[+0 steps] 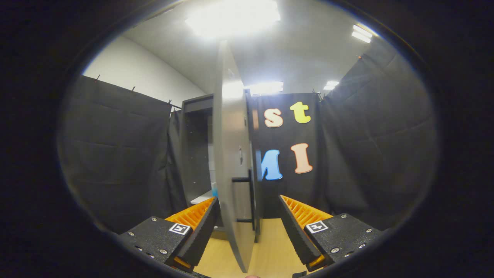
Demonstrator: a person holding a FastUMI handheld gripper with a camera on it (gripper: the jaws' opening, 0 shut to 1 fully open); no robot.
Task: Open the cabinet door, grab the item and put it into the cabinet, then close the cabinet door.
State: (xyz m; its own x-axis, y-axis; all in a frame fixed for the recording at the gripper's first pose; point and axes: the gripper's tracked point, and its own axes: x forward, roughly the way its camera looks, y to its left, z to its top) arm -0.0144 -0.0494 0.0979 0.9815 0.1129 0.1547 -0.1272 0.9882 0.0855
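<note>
Cabinet door (231, 162) stands edge-on between the spread fingers of the hand-held gripper (247, 227), which is open and grips nothing. Its dark handle (249, 200) faces the right finger. Beyond the door, the dark cabinet (197, 150) stands open on the wooden surface (270, 247).

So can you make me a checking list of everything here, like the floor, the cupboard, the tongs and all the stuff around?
Surface: pale wooden floor under the door.
Job's things: grey cabinet stands open; its door is swung out edge-on between the tongs' fingers, dark handle on its right face. A white shelf inside has something small and blue on it, too small to name.
Clutter: nothing seen.
Tongs: tongs open, fingers either side of the door's lower part; whether the left one touches it, I cannot tell.
Cables: nothing seen.
Surroundings: black cloth walls, white ceiling with lit panels.
</note>
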